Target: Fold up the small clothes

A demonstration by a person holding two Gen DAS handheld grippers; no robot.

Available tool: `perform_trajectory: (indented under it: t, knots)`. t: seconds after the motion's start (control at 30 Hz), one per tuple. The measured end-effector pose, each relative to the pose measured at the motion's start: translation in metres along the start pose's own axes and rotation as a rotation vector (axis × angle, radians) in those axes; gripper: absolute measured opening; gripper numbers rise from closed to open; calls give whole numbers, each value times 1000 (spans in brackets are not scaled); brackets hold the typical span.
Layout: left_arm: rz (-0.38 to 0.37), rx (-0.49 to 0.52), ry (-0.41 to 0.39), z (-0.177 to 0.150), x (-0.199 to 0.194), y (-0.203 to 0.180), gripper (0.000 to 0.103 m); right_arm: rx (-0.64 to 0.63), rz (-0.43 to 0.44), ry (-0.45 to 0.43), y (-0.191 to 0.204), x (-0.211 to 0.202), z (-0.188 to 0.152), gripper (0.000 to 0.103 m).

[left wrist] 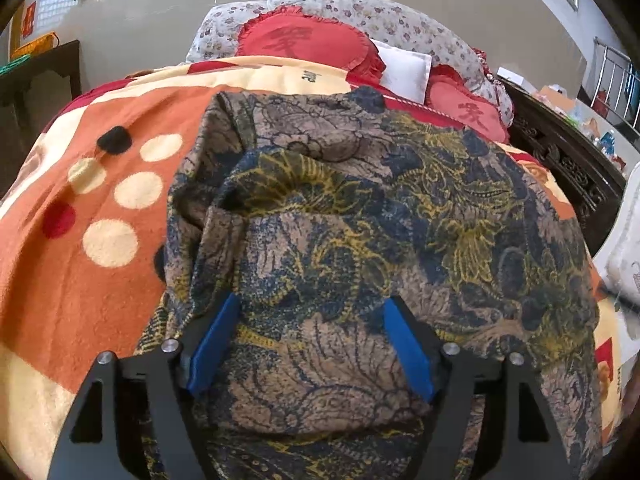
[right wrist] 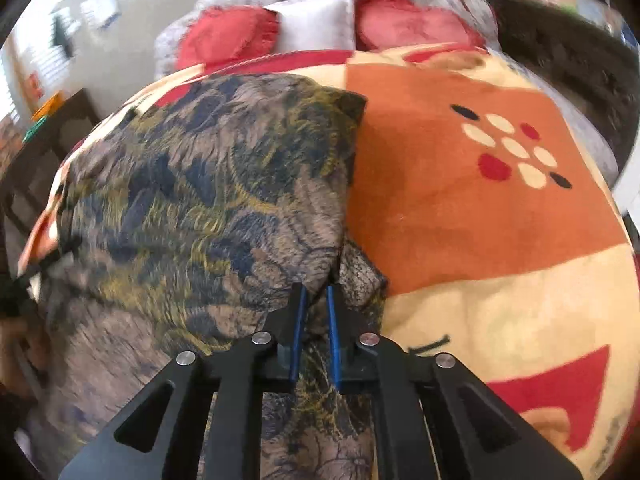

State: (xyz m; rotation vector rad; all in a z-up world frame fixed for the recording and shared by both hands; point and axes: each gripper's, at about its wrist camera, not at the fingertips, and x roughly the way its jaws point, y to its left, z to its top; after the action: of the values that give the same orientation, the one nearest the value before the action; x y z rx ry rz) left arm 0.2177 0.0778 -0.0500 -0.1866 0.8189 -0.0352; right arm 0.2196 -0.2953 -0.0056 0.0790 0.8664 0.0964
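A dark garment (left wrist: 360, 208) printed with blue, yellow and tan flowers lies spread on the bed. My left gripper (left wrist: 312, 344) points down onto its near part. The blue pads (left wrist: 214, 344) stand wide apart, with a flat hump of the cloth lying between them, so it is open. In the right wrist view the same garment (right wrist: 200, 184) fills the left half. My right gripper (right wrist: 317, 312) is shut on a bunched fold at the garment's right edge. That cloth runs up between the narrow blue pads (right wrist: 301, 320).
An orange, cream and red dotted blanket (right wrist: 480, 208) covers the bed. Red cushions (left wrist: 304, 40) and a white pillow (left wrist: 404, 68) lie at the head, against a flowered quilt. A dark carved bed frame (left wrist: 560, 152) runs along the right. Dark furniture (left wrist: 36, 84) stands at the left.
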Motion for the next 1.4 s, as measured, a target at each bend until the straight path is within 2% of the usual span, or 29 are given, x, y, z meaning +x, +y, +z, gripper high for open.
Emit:
perform_trajectory:
  t: [0.07,0.17,0.27,0.33,0.4,0.43,0.5,0.57,0.6,0.67,0.73,0.83,0.9,0.97,1.03,1.13,1.2,1.27,1.3,1.33,1.4]
  knots:
    - [3,1,-1,1,1,0,78,-21,0,-75,12,-10,22,18]
    - [2,1,1,1,1,-1,78,-100,36,-71,35,13,47,18]
    - [2,0,2,1,2,-1,78,-121,-58,6,32,59,55,18]
    - [9,1,3,1,3,-2,78,-61,-64,-22,18,70,57,19]
    - [13,3,5,2,4,-3,78,-40,-161,31,10,83,58,20]
    - [13,2,5,2,5,-3,78,-25,-176,49,3,87,57,20]
    - [15,-1,6,2,6,-3,78,-3,-168,29,0,75,57,22]
    - [19,2,9,3,7,-3,79,-61,-180,-49,13,51,61,22]
    - [20,4,9,3,7,-3,79,-96,-155,-122,25,30,58,22]
    - [19,3,9,3,7,-3,79,-158,-69,-187,47,6,46,22]
    - [19,4,9,3,7,-4,79,-219,4,-155,67,7,31,22]
    - [19,4,9,3,7,-4,79,-253,-15,1,75,39,-6,23]
    - [19,4,7,3,7,-4,80,-237,-8,-26,72,38,-13,24]
    - [17,3,8,3,7,-4,80,-178,-18,23,71,36,-4,24]
    - [16,3,8,3,7,-5,80,-126,-41,1,80,24,13,24]
    - [13,1,7,3,7,-4,81,-143,64,-57,111,11,28,26]
    - [9,-3,6,3,7,-4,81,-176,114,-11,129,24,24,26]
    - [11,-1,7,3,7,-6,81,-207,85,81,136,53,9,27]
    - [15,2,7,3,8,-8,81,-227,74,78,137,60,2,28]
    - [15,3,7,2,8,-7,81,-251,73,20,135,58,-2,28]
    - [12,0,7,2,8,-8,81,-232,71,31,133,53,-2,28]
